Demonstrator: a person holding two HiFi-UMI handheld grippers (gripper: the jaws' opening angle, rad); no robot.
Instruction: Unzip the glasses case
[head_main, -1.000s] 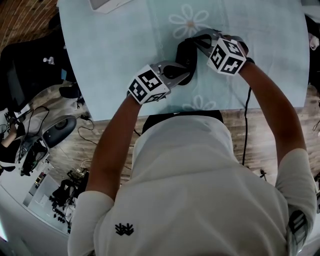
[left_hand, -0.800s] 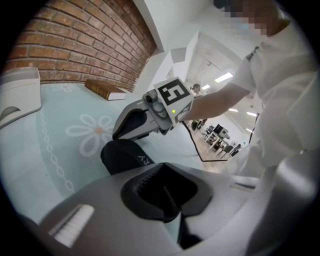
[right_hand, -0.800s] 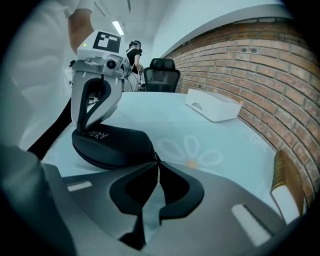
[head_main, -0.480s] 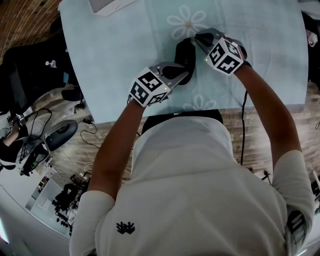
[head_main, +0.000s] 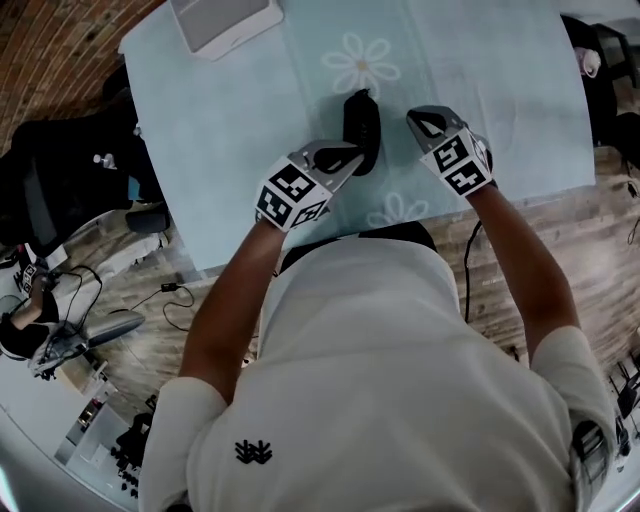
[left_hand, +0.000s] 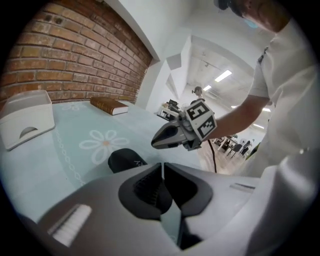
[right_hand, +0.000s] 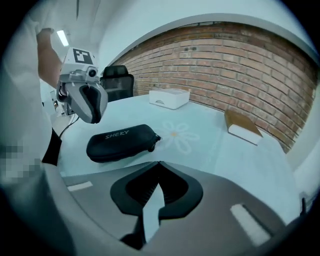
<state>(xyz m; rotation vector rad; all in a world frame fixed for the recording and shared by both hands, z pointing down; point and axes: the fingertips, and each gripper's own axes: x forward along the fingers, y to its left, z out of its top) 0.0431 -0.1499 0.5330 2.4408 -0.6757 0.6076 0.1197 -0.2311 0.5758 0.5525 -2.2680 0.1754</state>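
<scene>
The black glasses case (head_main: 361, 128) lies on the pale blue tablecloth just below a printed flower. In the right gripper view the case (right_hand: 122, 141) looks closed, with its zip pull (right_hand: 154, 140) hanging at the flower end. My left gripper (head_main: 356, 155) is shut and empty, its tips at the near end of the case; in the left gripper view the case (left_hand: 125, 159) sits just ahead and left of the tips. My right gripper (head_main: 417, 117) is shut and empty, apart from the case on its right. Each gripper shows in the other's view: right gripper (left_hand: 156, 143), left gripper (right_hand: 94, 118).
A white box (head_main: 225, 22) stands at the table's far left corner. A brown book (right_hand: 244, 127) lies further back near the brick wall. The table's near edge (head_main: 330, 232) runs just under both grippers. Chairs and cables sit on the floor at left.
My right gripper has come off the far end of the case and moved right, clear of it. The left gripper stays at the near end.
</scene>
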